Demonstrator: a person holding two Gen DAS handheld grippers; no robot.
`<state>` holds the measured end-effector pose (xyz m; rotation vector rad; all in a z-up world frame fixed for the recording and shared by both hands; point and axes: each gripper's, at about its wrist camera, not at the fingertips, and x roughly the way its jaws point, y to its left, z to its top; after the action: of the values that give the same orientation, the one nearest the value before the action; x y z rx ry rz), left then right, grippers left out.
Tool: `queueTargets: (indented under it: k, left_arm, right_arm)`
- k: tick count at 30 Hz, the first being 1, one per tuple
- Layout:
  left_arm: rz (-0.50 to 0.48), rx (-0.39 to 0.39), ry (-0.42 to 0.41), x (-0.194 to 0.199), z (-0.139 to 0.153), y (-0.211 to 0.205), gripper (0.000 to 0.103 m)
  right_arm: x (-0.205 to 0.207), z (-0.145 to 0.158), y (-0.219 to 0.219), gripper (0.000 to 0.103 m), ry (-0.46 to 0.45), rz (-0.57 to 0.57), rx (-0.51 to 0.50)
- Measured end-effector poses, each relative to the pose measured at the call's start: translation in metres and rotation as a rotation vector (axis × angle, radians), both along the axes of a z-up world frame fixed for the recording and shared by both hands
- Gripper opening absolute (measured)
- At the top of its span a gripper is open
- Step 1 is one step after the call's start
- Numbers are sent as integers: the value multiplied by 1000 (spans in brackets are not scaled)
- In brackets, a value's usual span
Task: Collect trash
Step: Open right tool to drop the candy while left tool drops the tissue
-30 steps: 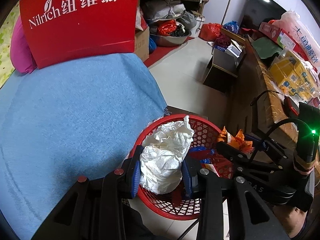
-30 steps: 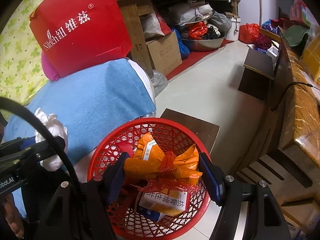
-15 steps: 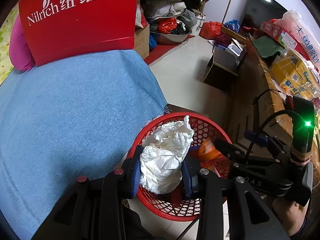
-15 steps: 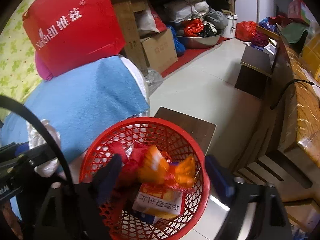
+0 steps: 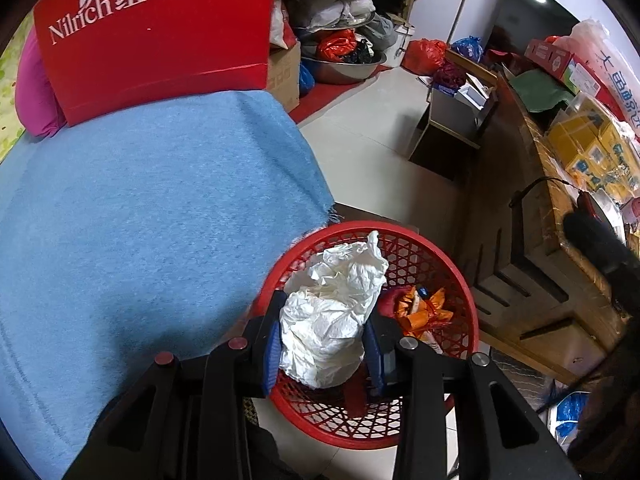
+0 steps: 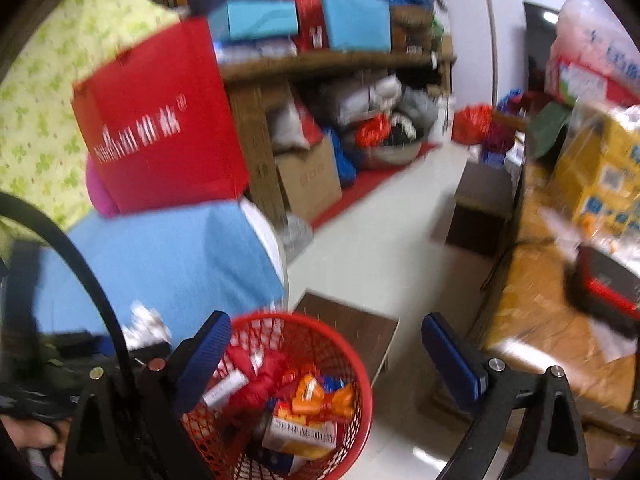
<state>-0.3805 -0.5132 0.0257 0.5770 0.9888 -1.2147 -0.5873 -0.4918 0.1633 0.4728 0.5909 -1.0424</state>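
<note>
Orange wrapper (image 6: 320, 396) now dropped in basket (image 6: 356, 360) — below widened right hand-held gripper (image 6: 324, 340).

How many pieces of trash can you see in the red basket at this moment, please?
3 clearly: an orange wrapper, a printed box beneath it, and a red crumpled piece beside them in the red basket. More may lie hidden underneath.

My hand-held gripper (image 5: 324, 344) pinches crinkled matt white paper (image 5: 328, 320) over a glossy red plastic lattice basket (image 5: 460, 288). Left, nubby blue cloth (image 5: 140, 220); right, a varnished wooden bench (image 5: 532, 216).
</note>
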Motion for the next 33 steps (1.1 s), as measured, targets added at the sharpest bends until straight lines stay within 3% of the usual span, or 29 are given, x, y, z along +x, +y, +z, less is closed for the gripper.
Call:
queueTargets:
  k: [6, 12, 14, 15, 16, 19, 28, 33]
  left_arm:
    - [-32, 0, -3, -12, 0, -1, 37]
    - [-47, 3, 13, -16, -1, 0, 39]
    - [-49, 16, 21, -18, -3, 1, 51]
    - [-40, 24, 18, -18, -4, 1, 66]
    - [-25, 23, 11, -17, -3, 3, 73]
    - [-7, -5, 27, -15, 5, 11, 73]
    - [69, -114, -22, -13, 40, 58, 77]
    - [112, -169, -51, -15, 57, 92, 79]
  right_arm:
    - [0, 24, 7, 98, -47, 9, -63]
    - [-2, 21, 13, 98, -23, 11, -52]
    - [-4, 20, 14, 98, -3, 6, -39]
    - [-6, 20, 14, 98, 2, 5, -37]
    - [-7, 20, 15, 98, 8, 6, -35]
    - [-8, 18, 18, 98, 28, 7, -18]
    - [-8, -27, 24, 99, 69, 31, 200]
    - [-11, -38, 52, 99, 73, 55, 242]
